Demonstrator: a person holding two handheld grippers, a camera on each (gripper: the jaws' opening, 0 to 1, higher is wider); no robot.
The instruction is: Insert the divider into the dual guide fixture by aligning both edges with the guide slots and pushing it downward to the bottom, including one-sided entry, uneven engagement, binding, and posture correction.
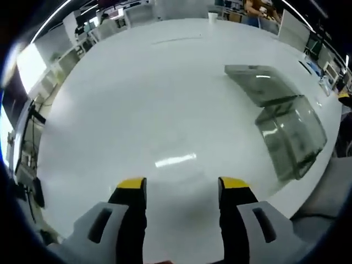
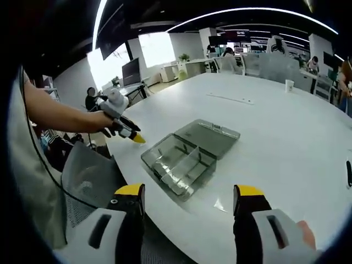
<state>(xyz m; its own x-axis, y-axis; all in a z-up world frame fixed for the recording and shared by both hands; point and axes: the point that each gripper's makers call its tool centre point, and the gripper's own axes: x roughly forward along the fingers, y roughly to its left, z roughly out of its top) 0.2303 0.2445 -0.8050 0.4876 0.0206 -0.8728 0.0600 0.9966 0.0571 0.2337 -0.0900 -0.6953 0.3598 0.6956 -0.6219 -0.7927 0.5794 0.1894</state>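
Right gripper view shows the clear fixture box (image 2: 181,162) near the surface's (image 2: 286,137) near edge, its lid flat behind it and a divider (image 2: 184,163) seemingly inside. Both tongs, left (image 1: 181,190) and right (image 2: 190,199), stand open and empty. The person should grip the divider level, so both edges enter the slots together.

White table (image 2: 275,126) — clear grey fixture (image 2: 181,159), yellow-tipped claws.

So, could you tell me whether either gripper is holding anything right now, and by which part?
Nothing is held. The left gripper and the right gripper are both open over the white table, apart from the clear box.
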